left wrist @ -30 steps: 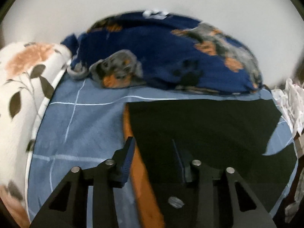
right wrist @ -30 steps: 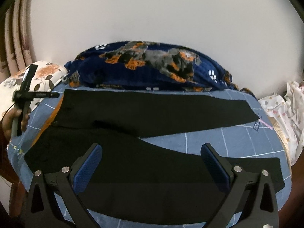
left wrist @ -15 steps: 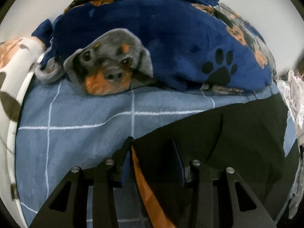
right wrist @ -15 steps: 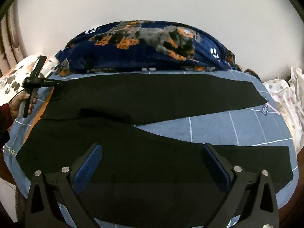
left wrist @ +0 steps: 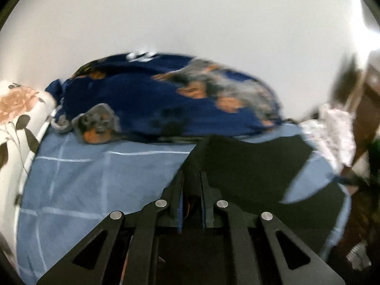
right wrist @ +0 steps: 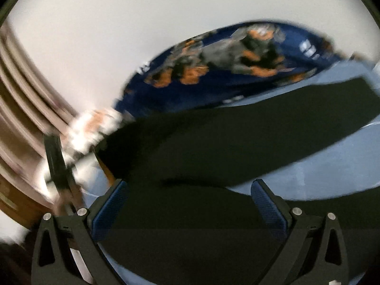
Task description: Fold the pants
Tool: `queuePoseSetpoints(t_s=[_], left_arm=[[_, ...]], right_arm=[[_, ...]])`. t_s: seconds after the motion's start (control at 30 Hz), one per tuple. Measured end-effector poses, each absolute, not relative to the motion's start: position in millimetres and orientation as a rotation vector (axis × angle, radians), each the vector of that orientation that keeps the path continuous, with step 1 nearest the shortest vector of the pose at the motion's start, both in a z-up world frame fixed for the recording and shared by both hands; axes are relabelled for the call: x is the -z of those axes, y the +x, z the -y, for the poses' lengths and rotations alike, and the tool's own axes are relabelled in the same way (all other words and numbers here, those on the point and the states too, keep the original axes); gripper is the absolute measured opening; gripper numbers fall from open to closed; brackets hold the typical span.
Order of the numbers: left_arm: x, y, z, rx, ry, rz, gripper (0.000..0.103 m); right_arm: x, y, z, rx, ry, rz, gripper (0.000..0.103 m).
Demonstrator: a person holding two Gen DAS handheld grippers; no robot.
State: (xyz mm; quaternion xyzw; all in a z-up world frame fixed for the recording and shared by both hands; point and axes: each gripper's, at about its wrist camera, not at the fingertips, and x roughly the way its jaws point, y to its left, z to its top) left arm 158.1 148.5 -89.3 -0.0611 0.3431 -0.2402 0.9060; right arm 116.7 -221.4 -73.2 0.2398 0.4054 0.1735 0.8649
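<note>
- Pants (right wrist: 237,142) of plain black cloth lie spread on the bed (left wrist: 99,180), which wears a blue sheet crossed by thin white lines; one leg runs out toward the right edge of the right wrist view and the other lies nearer that camera.
- An orange lining shows at the waist end, by the left of the cloth in the right wrist view.
- Left tongs (left wrist: 191,190) have just been closing and are now pinched on a raised fold of the pants, black cloth with a bit of orange between the pads.
- Left tongs point downward over the bed, toward the wall.
- Right tongs (right wrist: 190,204) stand wide apart above the near leg, nothing between the blue pads (right wrist: 109,211), their view tilted and blurred.
- A dark blue blanket (left wrist: 166,99) with dog prints lies heaped behind the pants against the pale wall.
- A flowered pillow (left wrist: 14,118) sits at the left end of the bed.
</note>
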Motion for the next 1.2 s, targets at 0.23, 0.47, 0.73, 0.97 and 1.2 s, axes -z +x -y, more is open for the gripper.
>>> queuePoseSetpoints(t_s=[0.23,0.47,0.73,0.97,1.2], left_arm=[[83.6,71.7,-131.7,0.562,-0.143,-0.695,0.011],[106.2,51.5,-130.1,0.551,-0.219,-0.779,0.011],[103.6,53.5,-147.9,0.498,-0.243,-0.808,0.011],[121.2,42.4,-175.1,0.456,-0.208,-0.914,0.014],[163.9,20.5,-172.7,0.417,-0.122,-1.028,0.014]], right_arm=[[110.8,205.4,246.9,-0.436,0.899,-0.945,0.103],[173.0,259.8,245.0,-0.373,1.049,-1.082,0.082],[161.7,250.7,248.8,-0.387,0.971,-1.032,0.008],[140.7,107.3,249.4,-0.384,0.858,-1.002,0.007],[190.4,28.8,236.7,-0.333,0.922,-1.125,0.005]])
